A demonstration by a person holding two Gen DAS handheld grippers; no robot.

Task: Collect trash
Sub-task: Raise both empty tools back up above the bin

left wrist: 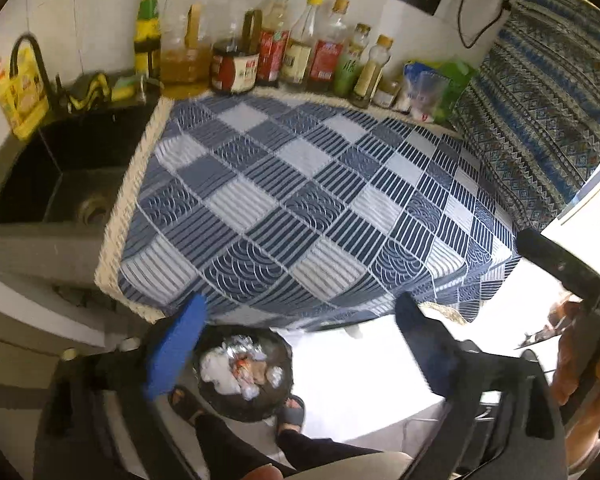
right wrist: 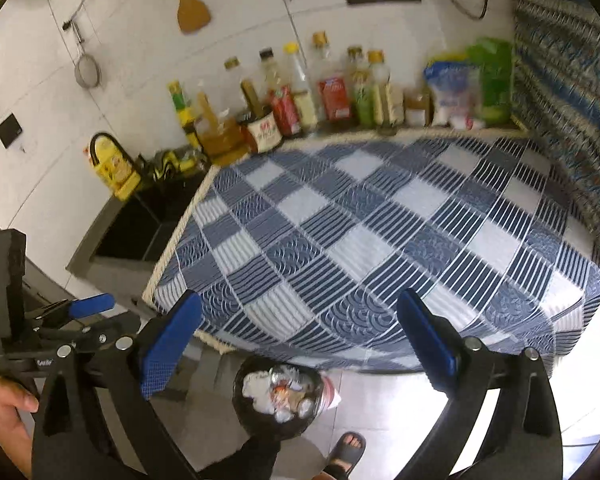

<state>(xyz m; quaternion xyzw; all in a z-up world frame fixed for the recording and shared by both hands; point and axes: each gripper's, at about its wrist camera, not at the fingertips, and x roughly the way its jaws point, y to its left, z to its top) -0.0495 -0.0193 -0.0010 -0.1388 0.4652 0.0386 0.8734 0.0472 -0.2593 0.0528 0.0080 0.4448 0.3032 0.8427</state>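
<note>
A black round trash bin (left wrist: 247, 372) stands on the floor below the counter's front edge, holding crumpled white paper, foil and wrappers. It also shows in the right wrist view (right wrist: 278, 398). My left gripper (left wrist: 300, 344) is open and empty, held above the bin. My right gripper (right wrist: 296, 340) is open and empty, also above the bin. The left gripper shows at the left of the right wrist view (right wrist: 80, 316). The counter is covered by a blue and white checked cloth (left wrist: 300, 200), with no loose trash seen on it.
A row of sauce and oil bottles (left wrist: 260, 48) lines the back wall. A black sink (left wrist: 60, 176) lies left of the cloth. Food bags (left wrist: 432, 88) and a patterned fabric-covered object (left wrist: 540, 100) stand at the right. The person's sandalled feet (left wrist: 292, 412) flank the bin.
</note>
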